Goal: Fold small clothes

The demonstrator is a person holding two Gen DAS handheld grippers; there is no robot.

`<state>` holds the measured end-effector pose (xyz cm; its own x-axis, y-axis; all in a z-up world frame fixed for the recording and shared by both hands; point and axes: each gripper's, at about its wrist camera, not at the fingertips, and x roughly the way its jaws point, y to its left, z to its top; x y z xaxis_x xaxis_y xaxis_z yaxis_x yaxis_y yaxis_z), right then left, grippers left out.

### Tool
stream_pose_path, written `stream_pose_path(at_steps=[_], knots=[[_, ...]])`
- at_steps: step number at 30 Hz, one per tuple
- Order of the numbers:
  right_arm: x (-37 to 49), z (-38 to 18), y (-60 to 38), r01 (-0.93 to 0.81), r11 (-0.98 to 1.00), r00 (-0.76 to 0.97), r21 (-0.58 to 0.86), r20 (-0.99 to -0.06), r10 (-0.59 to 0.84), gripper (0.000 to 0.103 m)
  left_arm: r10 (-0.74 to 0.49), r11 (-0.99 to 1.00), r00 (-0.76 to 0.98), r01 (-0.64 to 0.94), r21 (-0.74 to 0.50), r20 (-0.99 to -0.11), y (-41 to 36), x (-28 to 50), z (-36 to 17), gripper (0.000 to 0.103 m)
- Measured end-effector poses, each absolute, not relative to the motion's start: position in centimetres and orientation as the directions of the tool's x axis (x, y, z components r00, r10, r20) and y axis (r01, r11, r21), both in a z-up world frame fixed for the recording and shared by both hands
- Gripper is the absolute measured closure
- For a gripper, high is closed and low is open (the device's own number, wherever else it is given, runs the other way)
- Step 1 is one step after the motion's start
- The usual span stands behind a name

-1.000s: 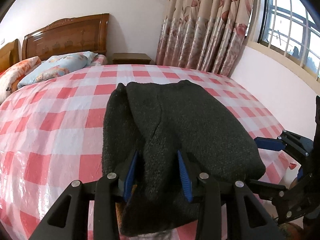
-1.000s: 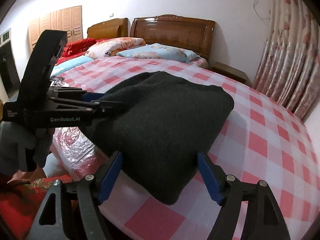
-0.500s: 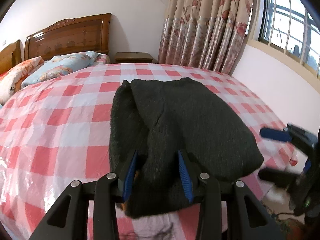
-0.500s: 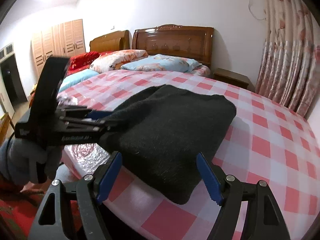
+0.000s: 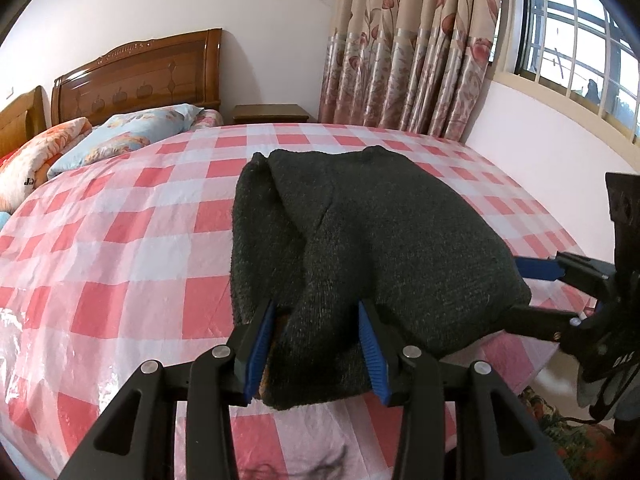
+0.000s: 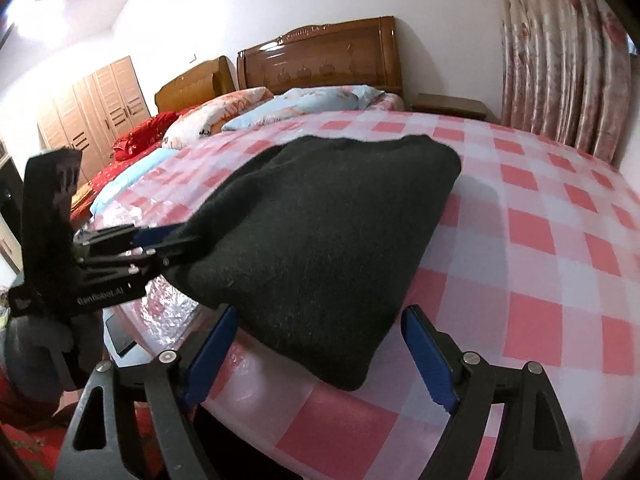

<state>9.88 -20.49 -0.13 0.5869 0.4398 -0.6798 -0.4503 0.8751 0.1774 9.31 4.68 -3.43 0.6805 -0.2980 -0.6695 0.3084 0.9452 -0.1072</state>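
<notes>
A dark knitted sweater lies folded on the pink-and-white checked bed cover, near the bed's front edge. My left gripper is shut on a thick fold at the sweater's near edge, and cloth fills the gap between its blue pads. In the right wrist view the sweater has its near corner between the wide jaws of my right gripper, which is open and does not press it. The left gripper shows there at the left, clamped on the sweater's edge. The right gripper straddles the sweater's right corner.
Pillows and a wooden headboard stand at the far end, with a nightstand and flowered curtains beside them. A wardrobe is at the far left. A grey-gloved hand holds the left gripper off the bed's edge.
My right gripper has rolled and come in around the sweater's near corner, still open. The left gripper has kept its hold and place.
</notes>
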Motion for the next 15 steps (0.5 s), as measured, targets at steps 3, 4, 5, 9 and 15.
stream_pose_path(at_steps=[3, 4, 5, 9, 15], knots=[[9.8, -0.5, -20.4, -0.462, 0.863, 0.558, 0.203, -0.690, 0.461, 0.000, -0.289, 0.948, 0.684, 0.300, -0.104, -0.669, 4.8, 8.9, -3.2, 0.060], [9.9, -0.8, -20.3, -0.461, 0.864, 0.552, 0.201, -0.698, 0.457, 0.000, -0.285, 0.950, 0.688, 0.295, -0.101, -0.668, 4.9, 8.6, -3.1, 0.060], [9.9, -1.0, -20.1, -0.461, 0.865, 0.544, 0.200, -0.706, 0.453, 0.000, -0.281, 0.952, 0.692, 0.291, -0.100, -0.665, 5.0, 8.3, -2.9, 0.060], [10.0, -1.6, -19.7, -0.460, 0.865, 0.528, 0.203, -0.720, 0.450, 0.000, -0.267, 0.959, 0.718, 0.264, -0.103, -0.643, 6.4, 6.9, -2.4, 0.060], [10.2, -1.8, -19.9, -0.452, 0.858, 0.515, 0.242, -0.715, 0.473, 0.000, -0.443, 0.881, 0.664, 0.197, -0.431, -0.603, 11.7, 7.6, -3.9, 0.060]])
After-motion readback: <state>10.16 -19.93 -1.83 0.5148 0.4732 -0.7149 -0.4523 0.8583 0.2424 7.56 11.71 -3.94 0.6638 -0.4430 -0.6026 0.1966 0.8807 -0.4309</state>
